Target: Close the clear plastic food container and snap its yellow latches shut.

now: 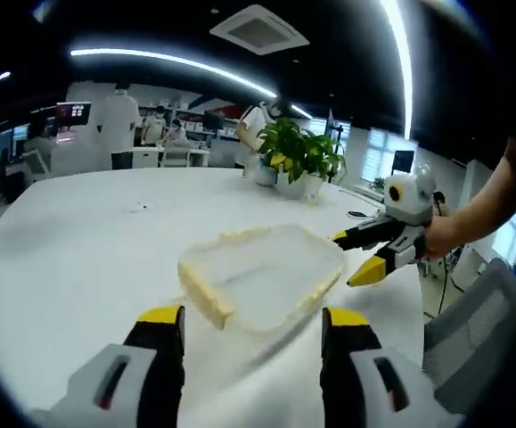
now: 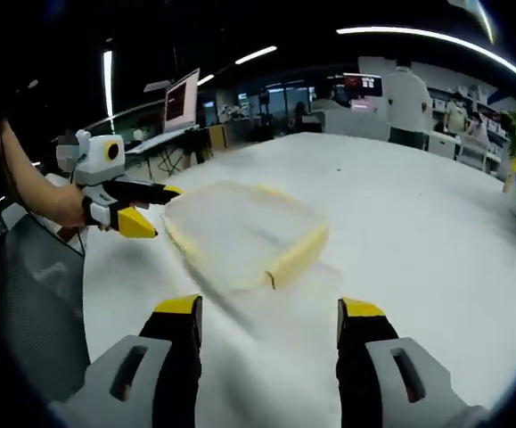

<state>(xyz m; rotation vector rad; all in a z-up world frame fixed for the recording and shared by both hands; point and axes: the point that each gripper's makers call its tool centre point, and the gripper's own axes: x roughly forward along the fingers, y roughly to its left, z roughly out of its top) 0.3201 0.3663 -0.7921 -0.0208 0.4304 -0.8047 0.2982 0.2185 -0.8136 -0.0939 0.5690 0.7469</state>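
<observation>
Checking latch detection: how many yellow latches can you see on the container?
2 in the left gripper view: near-left edge and right edge of the container. The far edge also looks yellowish; blur may hide more.

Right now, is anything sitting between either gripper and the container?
Nothing visible. Bare white table lies between the left gripper and the container. The right gripper is already at the container's far edge, with only table in front of it too.

A white tabletop (image 1: 79, 250) is seen beneath a clear food container (image 1: 262, 275) edged with pale yellow latches (image 1: 206, 301). The left gripper (image 1: 253, 325) and right gripper (image 2: 269, 318) are coloured grey and black with yellow tips. Green leaves are borne by a potted plant (image 1: 300, 152).
</observation>
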